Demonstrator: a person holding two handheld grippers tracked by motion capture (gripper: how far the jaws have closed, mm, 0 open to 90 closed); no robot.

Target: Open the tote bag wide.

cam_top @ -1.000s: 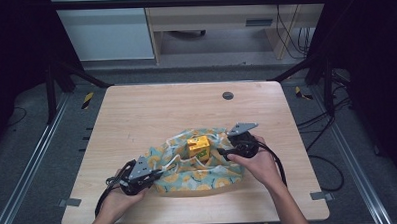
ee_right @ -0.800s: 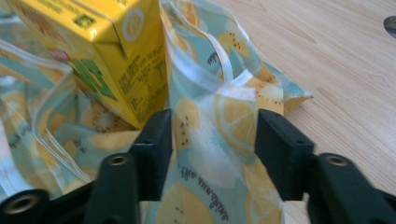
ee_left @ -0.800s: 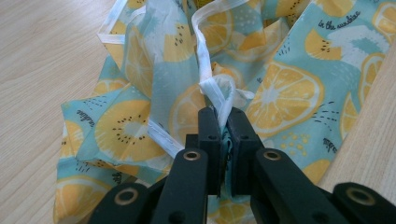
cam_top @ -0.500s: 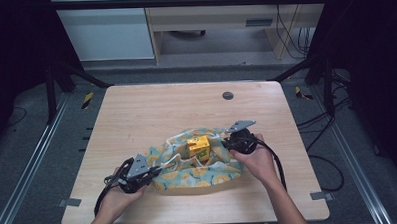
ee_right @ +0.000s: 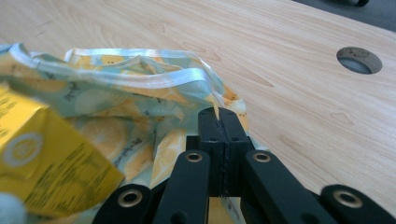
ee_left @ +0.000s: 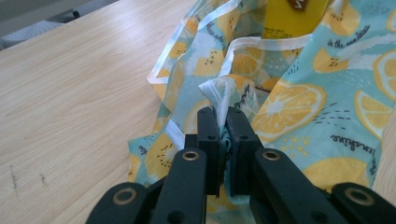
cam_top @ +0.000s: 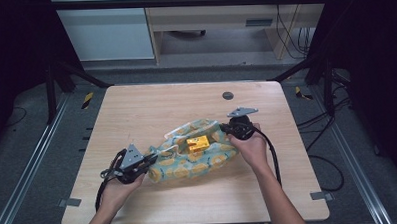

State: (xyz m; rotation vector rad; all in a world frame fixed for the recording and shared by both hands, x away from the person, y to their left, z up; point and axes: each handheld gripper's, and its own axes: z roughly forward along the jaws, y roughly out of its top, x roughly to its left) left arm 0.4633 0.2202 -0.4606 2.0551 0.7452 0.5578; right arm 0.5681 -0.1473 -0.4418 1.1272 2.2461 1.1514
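While two tongs [cam_top: 150, 160] [cam_top: 226, 127] pinch, one bag [cam_top: 208, 161], one carton [cam_top: 197, 143]

Lab; framed test table [cam_top: 136, 109], trailing cables [cam_top: 294, 33]

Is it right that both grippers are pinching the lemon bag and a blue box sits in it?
Not quite: the box is yellow, not blue, as the high view shows. The left gripper and right gripper are indeed both pinching the lemon bag.

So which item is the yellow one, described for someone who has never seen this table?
On the wooden table lies a teal bag printed with lemon slices, pinched at either end by the left gripper and right gripper. The yellow carton sits in its open mouth, the one boxy, solid-yellow thing.
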